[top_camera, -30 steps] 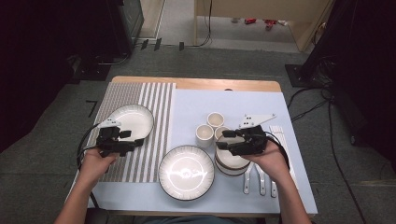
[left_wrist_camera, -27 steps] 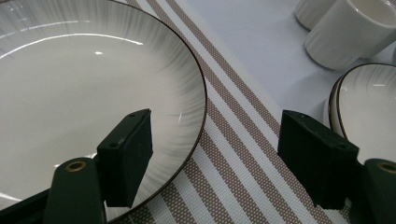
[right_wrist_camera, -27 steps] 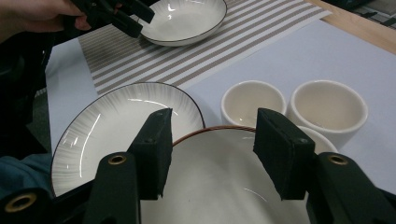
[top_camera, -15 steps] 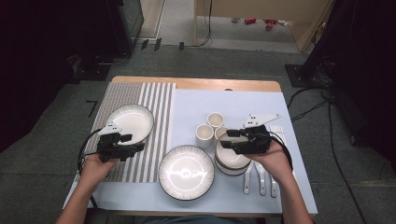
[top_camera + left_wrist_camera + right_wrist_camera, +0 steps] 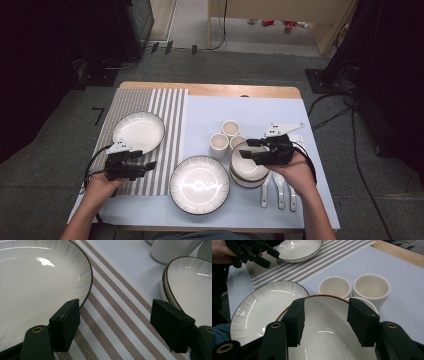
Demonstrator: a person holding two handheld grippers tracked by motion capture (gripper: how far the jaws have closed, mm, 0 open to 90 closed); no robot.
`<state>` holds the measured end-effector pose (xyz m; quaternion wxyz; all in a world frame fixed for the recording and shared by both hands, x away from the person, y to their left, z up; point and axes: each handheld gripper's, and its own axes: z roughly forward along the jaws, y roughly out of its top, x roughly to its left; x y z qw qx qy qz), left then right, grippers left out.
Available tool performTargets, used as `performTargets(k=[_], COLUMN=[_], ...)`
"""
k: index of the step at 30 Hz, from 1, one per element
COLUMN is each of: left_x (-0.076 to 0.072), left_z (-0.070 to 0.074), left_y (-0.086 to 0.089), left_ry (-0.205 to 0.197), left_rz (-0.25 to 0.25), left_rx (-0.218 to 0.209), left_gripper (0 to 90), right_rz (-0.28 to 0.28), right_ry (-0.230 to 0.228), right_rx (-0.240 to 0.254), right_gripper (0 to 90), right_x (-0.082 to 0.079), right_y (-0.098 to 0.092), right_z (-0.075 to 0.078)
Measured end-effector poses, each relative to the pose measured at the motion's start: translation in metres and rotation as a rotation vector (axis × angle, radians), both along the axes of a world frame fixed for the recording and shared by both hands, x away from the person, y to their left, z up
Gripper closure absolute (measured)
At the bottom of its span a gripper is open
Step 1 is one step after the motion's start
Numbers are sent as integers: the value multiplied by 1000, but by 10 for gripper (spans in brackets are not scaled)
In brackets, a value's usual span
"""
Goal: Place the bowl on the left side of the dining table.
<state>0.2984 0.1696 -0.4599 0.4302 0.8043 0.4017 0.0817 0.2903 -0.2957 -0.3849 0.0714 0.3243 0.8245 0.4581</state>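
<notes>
Right now both grippers sit low over the table (image 5: 300,107), one per hand, at the near half.

L gripper (image 5: 145,165): near the front-left corner, over the striped placemat (image 5: 167,107), just in front of the white plate (image 5: 139,131) that lies on that mat. Jaws wide apart w/ nothing between them; they've just been opening a bit further. In the left gripper view, one pad (image 5: 65,323) stands at the plate's near rim, over its edge, while the other is beside the rim of the big plate (image 5: 192,290); bare mat stripes run between them. Can't tell if the pad touches the rim.

R gripper (image 5: 247,149): toward the right edge, over the stacked bowls (image 5: 247,172). Jaws about half apart, not clamped on anything. In the right gripper view the top bowl (image 5: 324,322), brown-rimmed, lies under and between the pads; both hang above its hollow, apart from the rim.

Other stuff:
- big plate sits at the front edge, middle, between the two hands, touching or nearly touching the bowl stack.
- three cups (image 5: 230,129) cluster just behind the bowls, mid-table.
- three white spoons (image 5: 279,192) lie side by side near the front-right corner, just beside the bowls, partly under the right hand.
</notes>
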Motion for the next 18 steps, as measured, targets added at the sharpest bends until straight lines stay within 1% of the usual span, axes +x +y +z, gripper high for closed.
performTargets(k=[1,3,5,9,12,14,17,18], left_x=[-1,-3,-4,-5,-6,-6,-6,-6], left_z=[0,-1,-2,-5,-7,-9,-12,-13], left_y=[0,-1,-3,-5,-7,-8,-10,-11], left_ry=[-7,-19,-14,0,-14,-13,3,2], left_rz=[-8,-28,-36,-41,-56,-64,-65,-70], left_rx=[-7,-2,13,17,27,42,40,45], left_gripper=[245,246,245,245,245,245,246,247], right_rz=[-1,0,-5,-12,-14,-16,-17,-17], right_ry=[-2,-4,-4,-7,-9,-15,-19,-20], right_rx=[-2,-3,-5,-2,9,11,11,12], right_gripper=[480,479,480,485,492,492,492,493], right_x=[0,0,0,0,1,1,1,1], right_y=[0,0,-1,-5,-7,-8,-8,-8], right_z=[0,0,0,0,0,0,2,2])
